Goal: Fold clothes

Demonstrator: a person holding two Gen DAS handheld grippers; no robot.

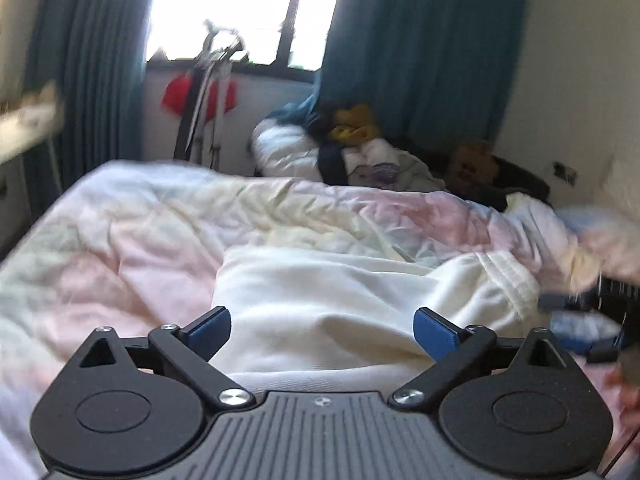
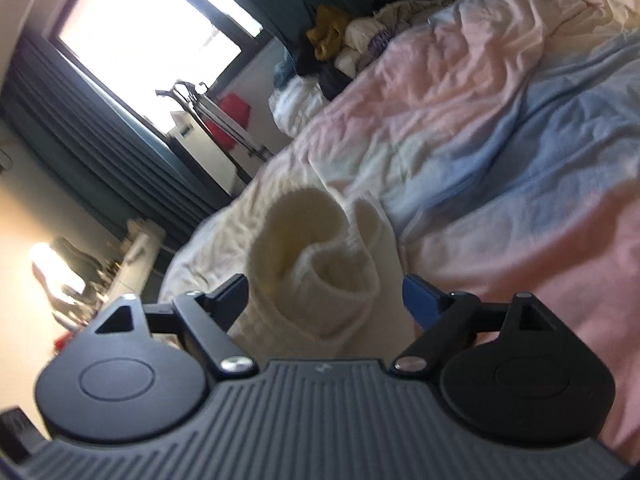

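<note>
A white garment lies bunched on the pastel quilt of a bed. In the left wrist view my left gripper hovers just over its near part, jaws wide open, with the cloth below and between the blue pads and nothing gripped. In the right wrist view the same cream-white garment shows a curled, rolled edge. My right gripper is open around that edge, and its pads are not pressing on it. At the right edge of the left wrist view, blurred dark and blue parts look like the other gripper.
A pile of clothes with a yellow item sits at the far end of the bed. Beyond it are a bright window, teal curtains and a stand with red items. A wall runs along the right side.
</note>
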